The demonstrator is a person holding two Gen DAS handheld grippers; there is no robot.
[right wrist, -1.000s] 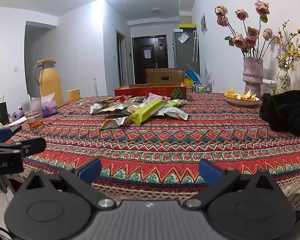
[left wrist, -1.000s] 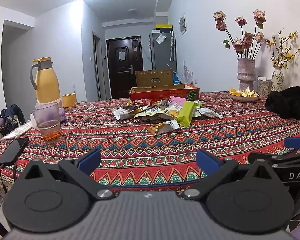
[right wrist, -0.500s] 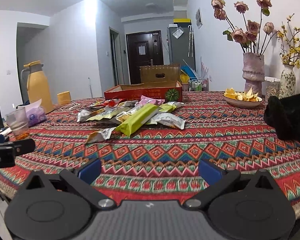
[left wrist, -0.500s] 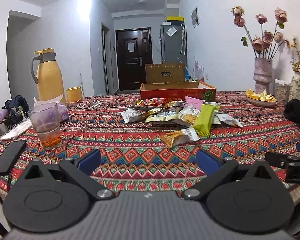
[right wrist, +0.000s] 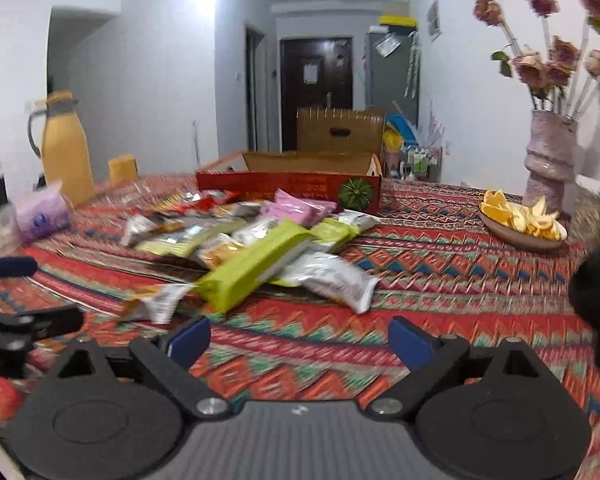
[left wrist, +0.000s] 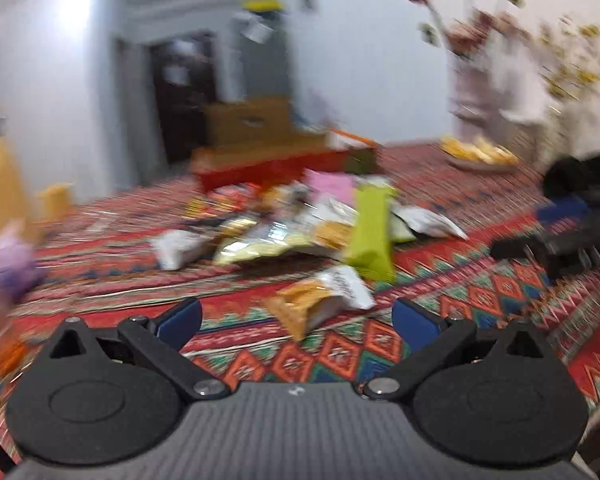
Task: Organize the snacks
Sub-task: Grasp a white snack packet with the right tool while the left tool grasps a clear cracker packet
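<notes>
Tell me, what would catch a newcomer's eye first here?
Probably the heap of snack packets in the middle of the patterned tablecloth, with a long lime-green packet lying on top. Behind it sits an open red cardboard box, and dried roses in a vase stand at the right.

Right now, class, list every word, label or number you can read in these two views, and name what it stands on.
None can be read.
Red cardboard box: print along its front, too blurred.
Lime green snack packet: no legible print.
Silver snack packets: markings smeared.
Dark door: white notice, too small.
</notes>
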